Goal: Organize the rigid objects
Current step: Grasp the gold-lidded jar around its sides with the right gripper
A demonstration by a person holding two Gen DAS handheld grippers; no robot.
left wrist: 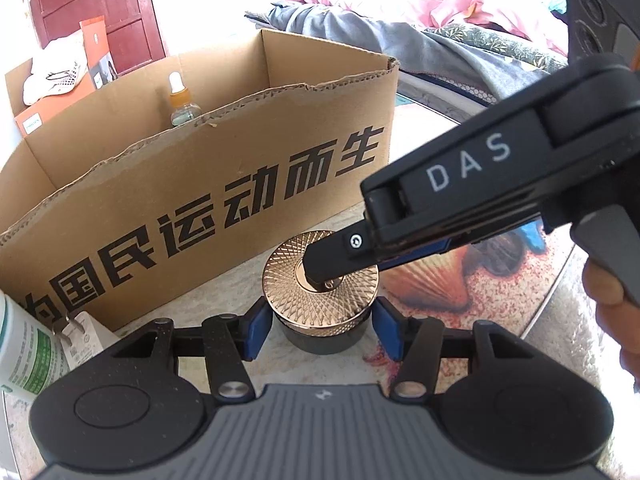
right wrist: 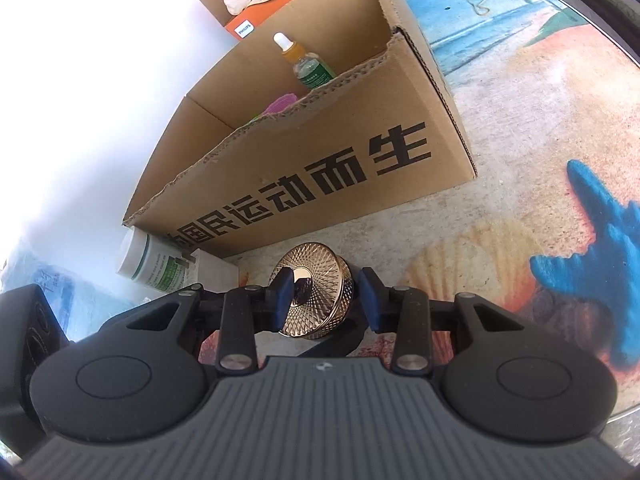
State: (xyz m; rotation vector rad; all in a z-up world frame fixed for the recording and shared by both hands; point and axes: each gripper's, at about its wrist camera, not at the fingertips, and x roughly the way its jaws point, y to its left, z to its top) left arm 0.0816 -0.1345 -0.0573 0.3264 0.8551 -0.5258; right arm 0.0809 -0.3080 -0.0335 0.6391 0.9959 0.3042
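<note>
Big cardboard box [left wrist: 224, 152] fills the back of the tabletop [right wrist: 500, 168], open-topped, a dropper bottle [right wrist: 302, 62] standing upright inside it. Just in front of the box sits the jar [left wrist: 320, 300], dark body with a patterned gold lid [right wrist: 316, 292]. The left gripper [left wrist: 318, 326] comes in low from the near side, tilted steeply down, its blue pads either side of the jar's dark body at a middling spread; whether they press on it cannot be told. The right gripper [left wrist: 320, 268] reaches in from the right, angled down over the jar, a hand [left wrist: 616, 320] on its trigger. It's narrowed, one finger [right wrist: 284, 292] lying across the lid's centre and the other [right wrist: 370, 302] beside the rim; a firm pinch can't be confirmed. A white-and-green bottle [right wrist: 152, 260] lies on its side at the box's left end.
</note>
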